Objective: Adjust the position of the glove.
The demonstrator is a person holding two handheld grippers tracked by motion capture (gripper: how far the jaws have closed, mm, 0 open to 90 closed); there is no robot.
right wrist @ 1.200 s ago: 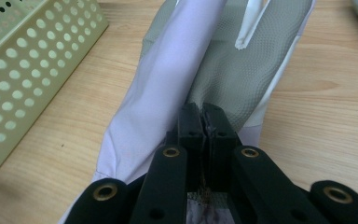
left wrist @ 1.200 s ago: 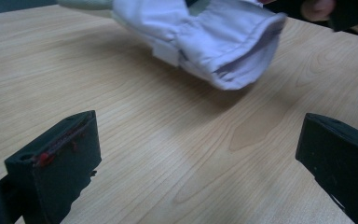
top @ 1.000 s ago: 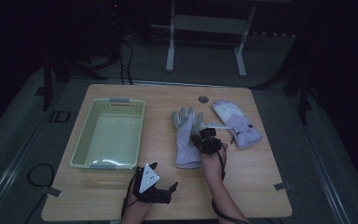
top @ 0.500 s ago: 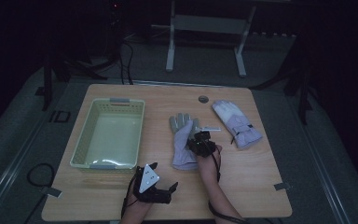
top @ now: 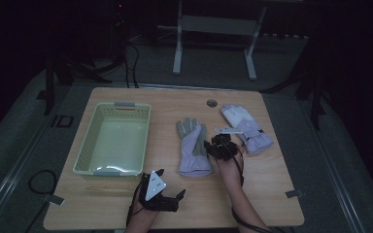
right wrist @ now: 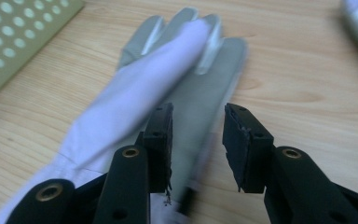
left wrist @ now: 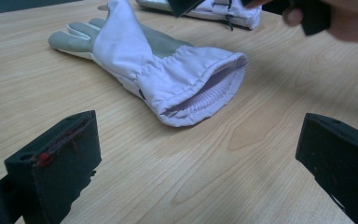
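Wooden table (top: 267, 194): padded lilac-grey glove (top: 193, 148), flat, right of perforated basket (top: 112, 143); right gripper (right wrist: 196, 140) jaws just opened, releasing it; left gripper (left wrist: 196, 154) agape, empty.

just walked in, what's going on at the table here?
A person is working two handheld tongs over a wooden table. The right tongs sit at the right edge of the near glove, which lies flat beside the green basket; their jaws have just been opening, with nothing gripped between them. The left tongs rest open near the table's front edge, pointed at that glove's cuff. A second glove lies farther right.
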